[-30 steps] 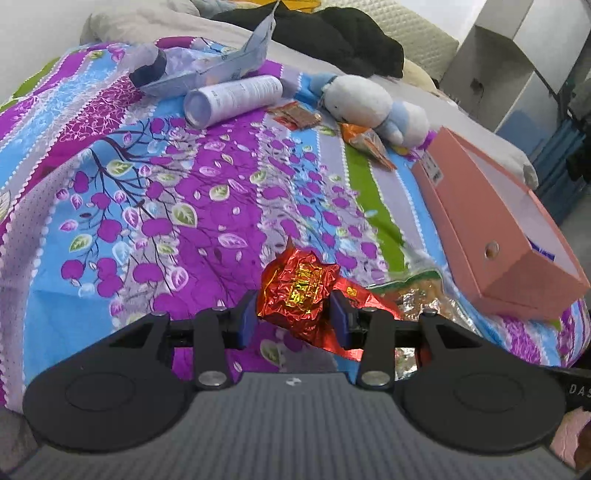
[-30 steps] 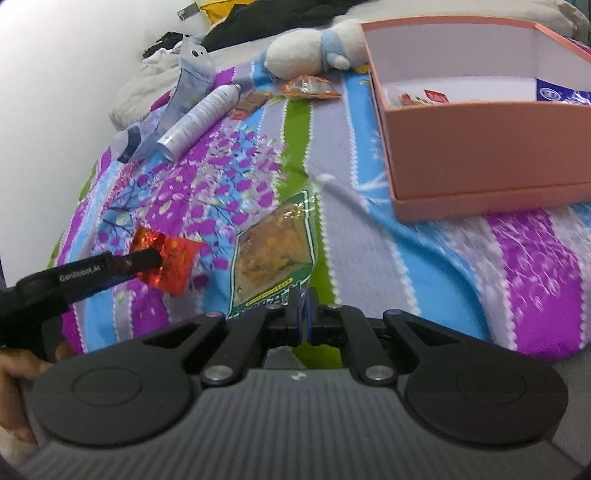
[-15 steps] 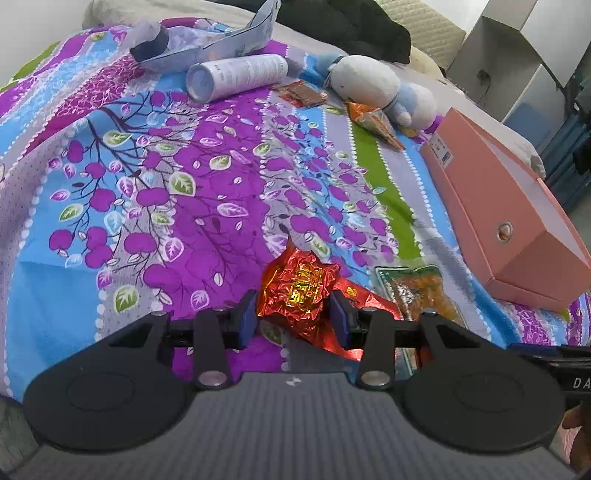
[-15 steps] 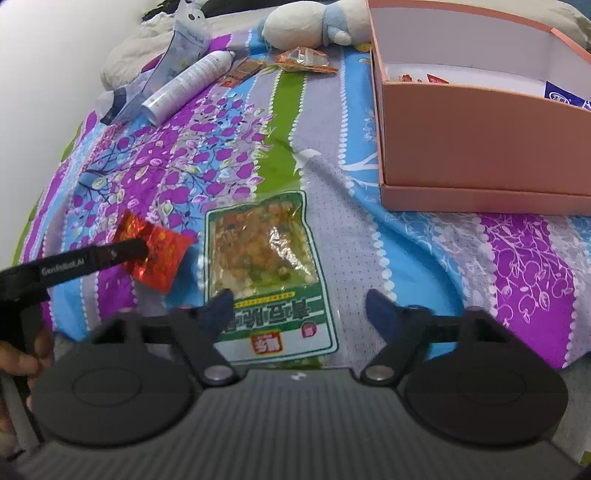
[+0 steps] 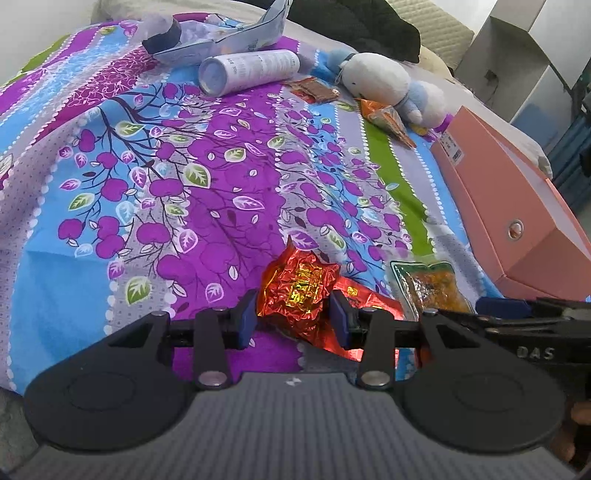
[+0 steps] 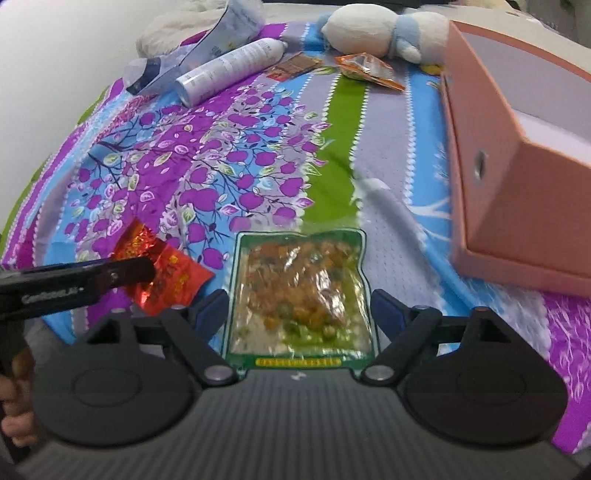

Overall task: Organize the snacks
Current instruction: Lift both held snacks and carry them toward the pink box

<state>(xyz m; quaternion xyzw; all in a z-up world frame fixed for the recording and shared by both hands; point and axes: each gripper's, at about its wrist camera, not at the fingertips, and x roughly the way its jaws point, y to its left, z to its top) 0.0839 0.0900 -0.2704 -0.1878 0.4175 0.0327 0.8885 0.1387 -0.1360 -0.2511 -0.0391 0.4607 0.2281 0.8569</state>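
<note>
Bedspread (image 6: 258, 155) fills both views, purple and blue. At the far left of the right wrist view we see our left gripper (image 5: 293, 319) reaching in, its blue pads clamped on a crumpled red foil snack (image 5: 299, 291), which sits lower centre in its own view. Moving right, a green-edged clear snack pouch (image 6: 299, 295) lies flat on the cloth at lower centre, and our right gripper (image 6: 299, 314) straddles it: the jaws are opening wide, the pouch between the pads but not pressed by them. Up top we have a white spray can (image 6: 229, 70), a small brown packet (image 6: 293, 66), an orange packet (image 6: 367, 70) and a white plush toy (image 6: 373, 31). At the right edge stands the pink box (image 6: 517, 184), open-topped, well apart from the pouch.
</note>
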